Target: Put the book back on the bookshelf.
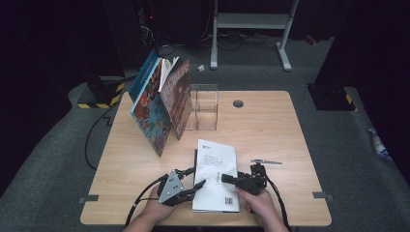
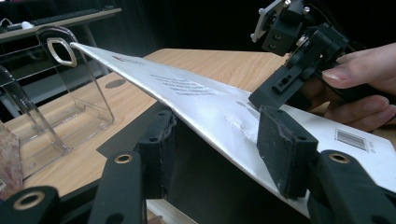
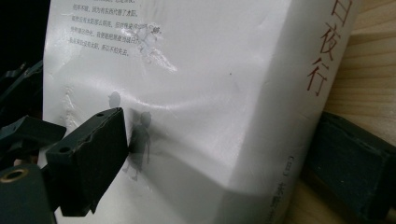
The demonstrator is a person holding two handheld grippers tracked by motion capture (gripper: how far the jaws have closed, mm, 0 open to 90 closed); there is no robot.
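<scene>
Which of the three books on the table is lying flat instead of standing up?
The white book near the front edge, between both grippers, lies flat. The two colourful books stand propped against each other beside the clear plastic stand.

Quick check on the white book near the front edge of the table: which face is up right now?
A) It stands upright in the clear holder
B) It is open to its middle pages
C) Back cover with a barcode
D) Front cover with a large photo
C: the white book lies closed on the table, with a barcode at its near end and printed text higher up.
</scene>
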